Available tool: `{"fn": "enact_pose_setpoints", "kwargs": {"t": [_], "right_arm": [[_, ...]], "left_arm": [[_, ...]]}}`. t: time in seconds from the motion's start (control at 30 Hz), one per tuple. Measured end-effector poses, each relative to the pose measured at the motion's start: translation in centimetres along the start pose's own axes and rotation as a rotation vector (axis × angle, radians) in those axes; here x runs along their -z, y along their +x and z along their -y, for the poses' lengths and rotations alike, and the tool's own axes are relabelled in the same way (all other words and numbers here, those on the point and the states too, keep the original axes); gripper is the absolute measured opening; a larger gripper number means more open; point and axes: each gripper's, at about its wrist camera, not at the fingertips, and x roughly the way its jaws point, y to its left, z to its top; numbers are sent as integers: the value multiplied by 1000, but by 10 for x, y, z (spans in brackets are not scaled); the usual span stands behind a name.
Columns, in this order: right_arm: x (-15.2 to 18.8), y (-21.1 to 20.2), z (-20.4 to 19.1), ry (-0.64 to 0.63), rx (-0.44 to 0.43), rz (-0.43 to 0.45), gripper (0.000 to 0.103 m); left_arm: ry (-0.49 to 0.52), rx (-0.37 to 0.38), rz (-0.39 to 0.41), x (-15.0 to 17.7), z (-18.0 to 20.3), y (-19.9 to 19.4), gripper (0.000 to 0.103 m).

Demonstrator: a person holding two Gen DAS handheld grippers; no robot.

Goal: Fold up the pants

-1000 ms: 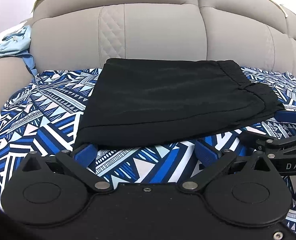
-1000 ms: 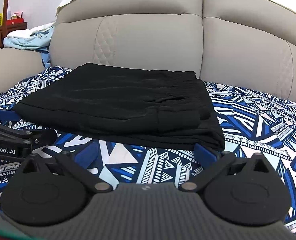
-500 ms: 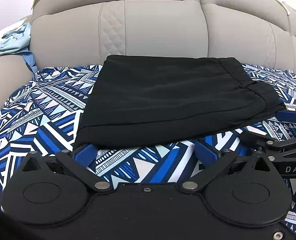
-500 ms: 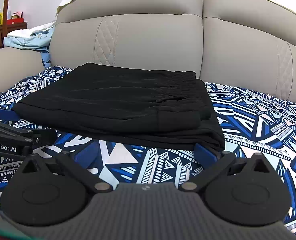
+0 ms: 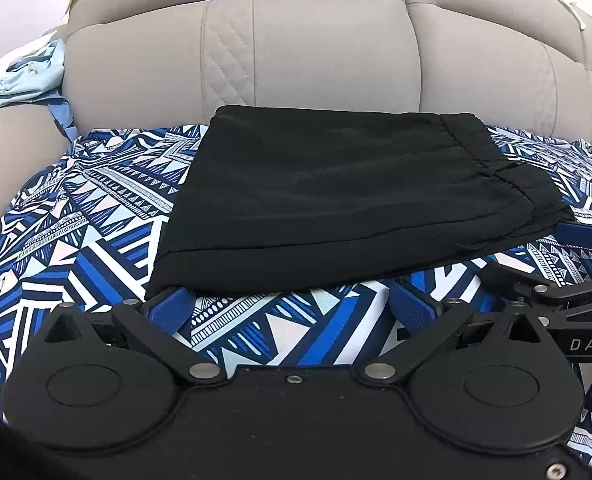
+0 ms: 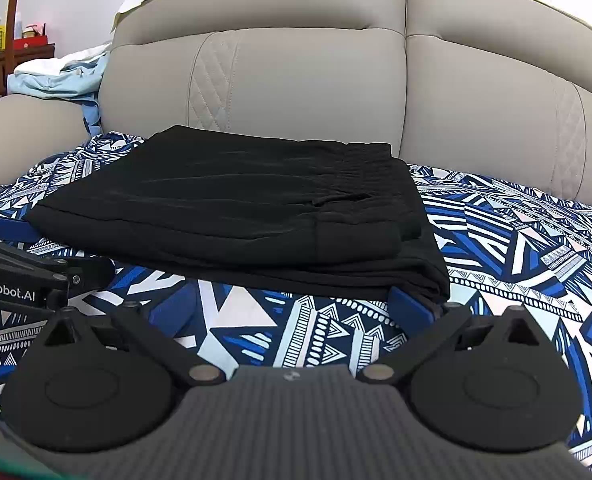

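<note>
Black pants [image 5: 335, 196] lie folded into a flat rectangle on a blue and white patterned cloth [image 5: 96, 236], waistband at the right. They also show in the right wrist view [image 6: 236, 208]. My left gripper [image 5: 292, 304] is open and empty, its blue fingertips [image 5: 172, 306] at the near edge of the pants. My right gripper [image 6: 288, 304] is open and empty, its right fingertip [image 6: 409, 306] by the near right corner. Each gripper shows at the side of the other's view.
The cloth covers the seat of a beige sofa; its backrest [image 5: 315, 48] rises right behind the pants. Light blue clothes [image 6: 56, 76] lie on the left armrest. A wooden shelf with bottles [image 6: 0, 44] stands at the far left.
Both grippers have tilted or lowered a little, so the pants sit slightly higher in view. The pants have not moved and both grippers stay open.
</note>
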Motion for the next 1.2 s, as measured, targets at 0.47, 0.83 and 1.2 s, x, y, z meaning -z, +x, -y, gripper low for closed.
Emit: {"fn": "enact_pose_setpoints", "kwargs": {"t": [0.47, 0.83, 1.2], "right_arm": [[0, 0, 0, -1, 1, 0, 103], [0, 0, -1, -1, 0, 0, 103], [0, 0, -1, -1, 1, 0, 103]], "left_arm": [[0, 1, -12, -2, 0, 1, 103], [1, 1, -10, -1, 0, 0, 103], [1, 1, -10, -1, 0, 0, 103]]}}
